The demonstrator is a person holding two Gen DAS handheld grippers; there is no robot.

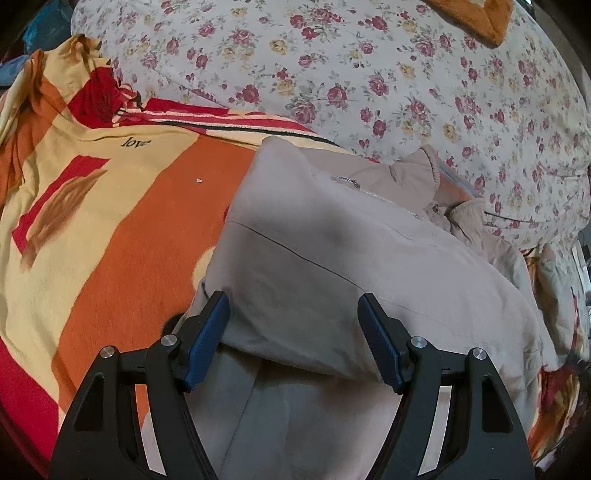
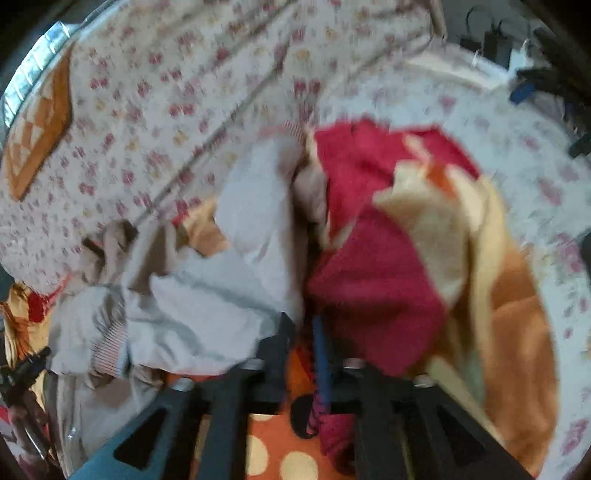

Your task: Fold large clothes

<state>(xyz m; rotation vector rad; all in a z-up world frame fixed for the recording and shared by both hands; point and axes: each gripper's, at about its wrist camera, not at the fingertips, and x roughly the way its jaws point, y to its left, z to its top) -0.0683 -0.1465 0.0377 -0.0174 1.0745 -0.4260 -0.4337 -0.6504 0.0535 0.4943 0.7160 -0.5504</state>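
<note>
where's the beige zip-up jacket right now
In the left wrist view, the beige zip-up jacket lies centre-right on the orange, yellow and red blanket, below the floral bedsheet.

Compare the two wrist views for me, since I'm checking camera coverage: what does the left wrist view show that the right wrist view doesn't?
Only the left wrist view shows the word "love" printed on the blanket, the jacket's zipper, and the left gripper with its jaws standing apart around a fold of the beige jacket.

Only the right wrist view, which is blurred, shows the right gripper, a polka-dot cloth under it, and a lifted red part of the blanket.

Both show the jacket, the orange, yellow and red blanket, the flowered bedspread and an orange checked cushion.
</note>
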